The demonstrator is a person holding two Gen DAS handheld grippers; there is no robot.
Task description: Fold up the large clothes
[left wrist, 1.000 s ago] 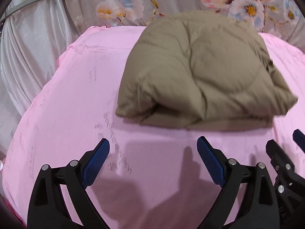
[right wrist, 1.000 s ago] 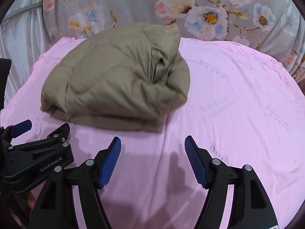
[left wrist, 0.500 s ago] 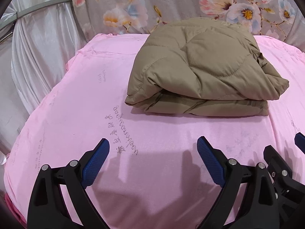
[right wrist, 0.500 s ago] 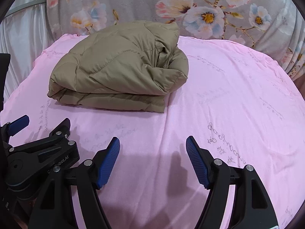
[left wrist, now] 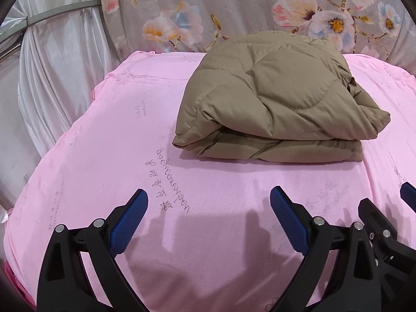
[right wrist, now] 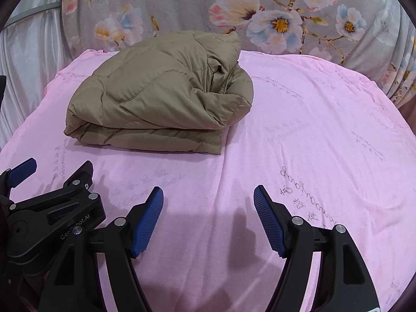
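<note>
Above both claws, in the upper middle of each frame, the folded tan jacket [left wrist: 275, 98] lies long-axis sideways on the pink sheet [left wrist: 104, 156], well apart from the spread, empty left gripper [left wrist: 208, 215] and right gripper [right wrist: 208, 213], neither clearly nearer.

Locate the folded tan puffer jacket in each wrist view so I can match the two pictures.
Left wrist view: the folded tan puffer jacket lies right of centre in the upper half, on the pink sheet.
Right wrist view: the jacket lies left of centre in the upper half, on the same sheet.
Shared landmark: the floral curtain hangs right behind the jacket in both views.
</note>
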